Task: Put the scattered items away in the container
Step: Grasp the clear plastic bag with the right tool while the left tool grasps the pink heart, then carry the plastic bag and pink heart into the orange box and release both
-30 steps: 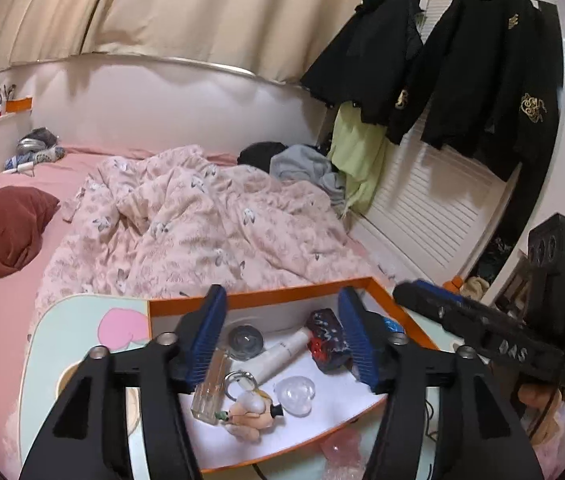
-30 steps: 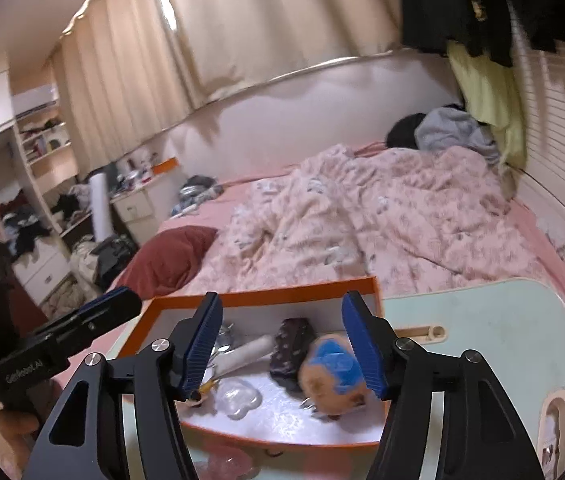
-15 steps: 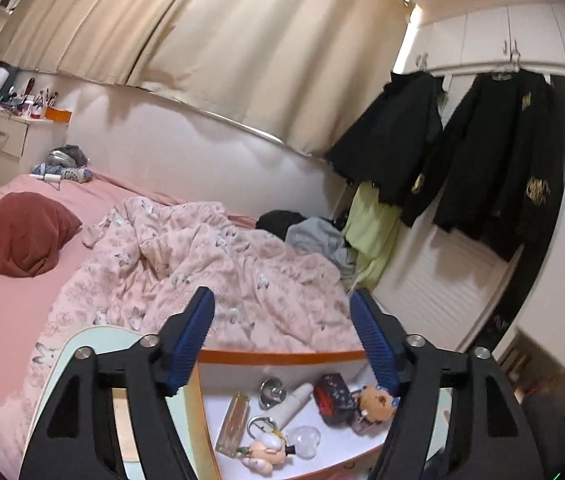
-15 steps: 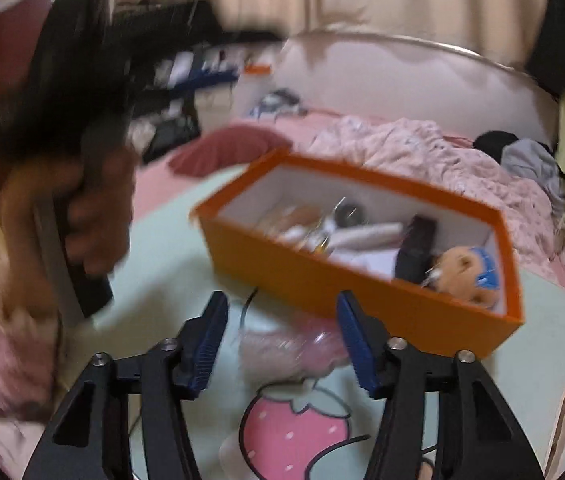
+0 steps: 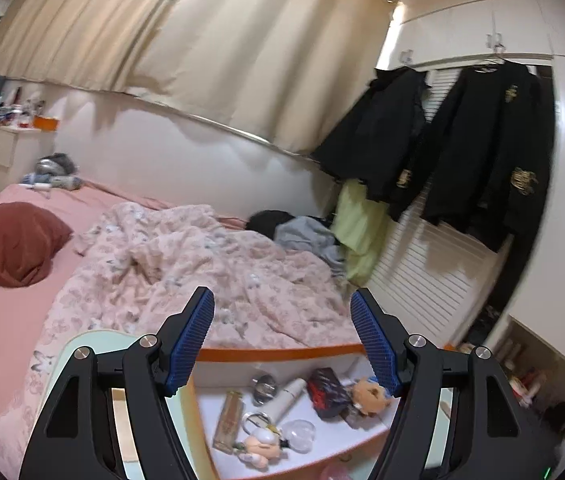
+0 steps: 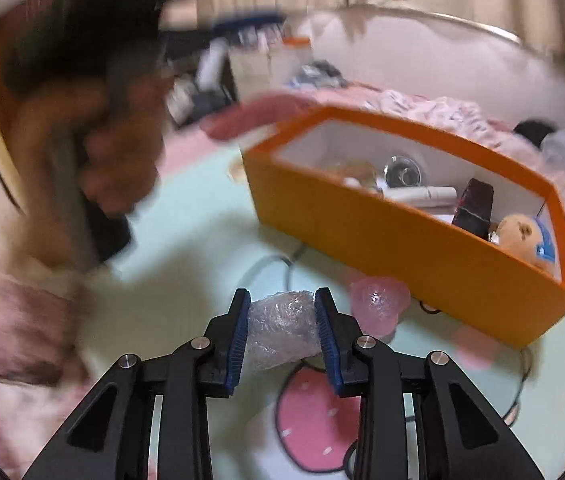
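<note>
Scattered items sit partly gathered: the orange box point(image 6: 398, 236), a stiff rectangular container with white inner walls, rests on the pale green counter point(image 6: 186, 264) and holds a white tube point(image 6: 422, 194), a dark glossy packet point(image 6: 476, 210), a round plush doll head point(image 6: 522, 236) and a shiny metal ring piece point(image 6: 402, 170). Outside it, just beside its front wall, lies a translucent pink heart-shaped piece point(image 6: 378, 300). Next to that, a crinkled clear plastic bundle point(image 6: 282, 324) lies between the ribbed blue pads of the right tongs point(image 6: 282, 312), whose jaws are closing narrow against its sides. The left tongs point(image 5: 282, 320) stand wide with nothing between them, above the box's far rim. A blurred hand point(image 6: 82, 168) grips a black handle at left.
</note>
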`<state>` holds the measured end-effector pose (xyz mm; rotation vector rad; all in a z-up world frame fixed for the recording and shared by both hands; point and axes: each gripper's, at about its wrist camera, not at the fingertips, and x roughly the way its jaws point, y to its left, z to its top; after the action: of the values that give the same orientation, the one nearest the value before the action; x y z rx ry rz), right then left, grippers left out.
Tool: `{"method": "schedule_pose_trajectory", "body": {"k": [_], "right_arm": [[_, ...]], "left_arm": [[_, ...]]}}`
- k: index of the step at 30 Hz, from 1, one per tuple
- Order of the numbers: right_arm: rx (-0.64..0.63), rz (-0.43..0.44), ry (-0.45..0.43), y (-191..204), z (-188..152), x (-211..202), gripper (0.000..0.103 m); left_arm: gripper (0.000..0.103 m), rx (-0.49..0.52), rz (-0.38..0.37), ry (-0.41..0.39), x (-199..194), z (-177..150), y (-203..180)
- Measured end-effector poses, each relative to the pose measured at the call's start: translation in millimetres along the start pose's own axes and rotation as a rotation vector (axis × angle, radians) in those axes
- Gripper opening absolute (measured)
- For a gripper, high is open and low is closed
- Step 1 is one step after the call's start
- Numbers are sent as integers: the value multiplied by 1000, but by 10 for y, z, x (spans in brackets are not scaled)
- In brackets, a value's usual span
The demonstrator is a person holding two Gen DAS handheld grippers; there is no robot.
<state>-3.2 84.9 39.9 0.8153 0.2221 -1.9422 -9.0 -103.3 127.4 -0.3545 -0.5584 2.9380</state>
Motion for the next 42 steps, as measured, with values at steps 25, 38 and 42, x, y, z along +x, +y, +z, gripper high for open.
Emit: {"method": "schedule_pose_trajectory", "body": {"k": [25, 38, 42], "right_arm": [[449, -16, -324, -1033, -205, -926, 32], [382, -120, -317, -912, -111, -864, 32], [335, -165, -340, -802, 86, -925, 32]], "left_arm": [[40, 348, 110, 673, 790, -1385, -1035], [40, 238, 33, 502, 167, -876, -839], [40, 239, 72, 403, 78, -473, -776]]}}
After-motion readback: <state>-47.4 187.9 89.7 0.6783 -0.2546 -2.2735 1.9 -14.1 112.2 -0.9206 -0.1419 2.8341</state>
